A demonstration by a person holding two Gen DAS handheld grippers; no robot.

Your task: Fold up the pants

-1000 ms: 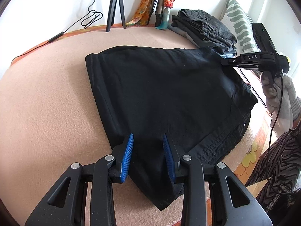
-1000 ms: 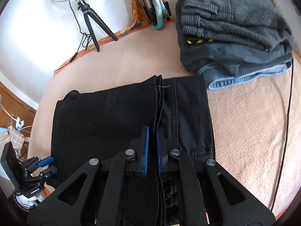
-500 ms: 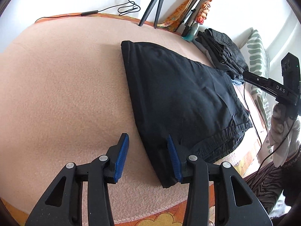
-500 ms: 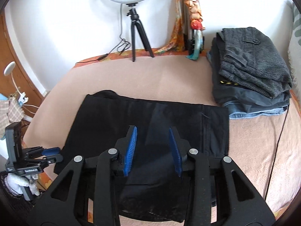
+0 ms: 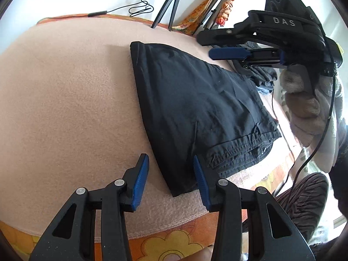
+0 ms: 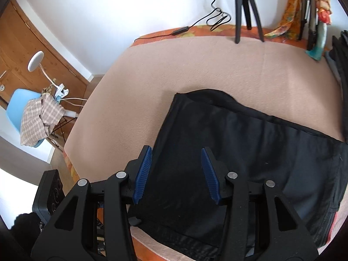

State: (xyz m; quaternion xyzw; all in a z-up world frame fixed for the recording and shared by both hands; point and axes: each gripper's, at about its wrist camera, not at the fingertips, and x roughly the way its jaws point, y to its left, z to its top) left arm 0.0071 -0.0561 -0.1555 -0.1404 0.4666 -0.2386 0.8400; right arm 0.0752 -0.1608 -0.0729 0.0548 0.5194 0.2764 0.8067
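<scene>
The black pants (image 5: 191, 100) lie folded into a flat block on the peach blanket (image 5: 65, 108), waistband toward the near edge. My left gripper (image 5: 169, 161) is open and hovers over their near corner, its pads clear of the cloth. In the left wrist view my right gripper (image 5: 208, 45) hangs above the far right part of the pants, held by a gloved hand (image 5: 304, 100). Seen from the right wrist, the right gripper (image 6: 176, 152) is above the pants (image 6: 239, 143) near their left edge. Its jaws are opening and nothing is between the pads.
A stack of folded clothes (image 6: 341, 54) sits at the far right of the bed. A tripod (image 6: 245, 6), a cable (image 6: 217, 19) and a doll (image 6: 322, 21) stand along the back wall. The flowered bed edge (image 5: 174, 243) is close in front. A blue chair (image 6: 19, 106) stands on the floor to the left.
My right gripper has let go of the pants' fold, opened wide and swung left over them. The left gripper opened a little more and rolled, sliding toward the near corner.
</scene>
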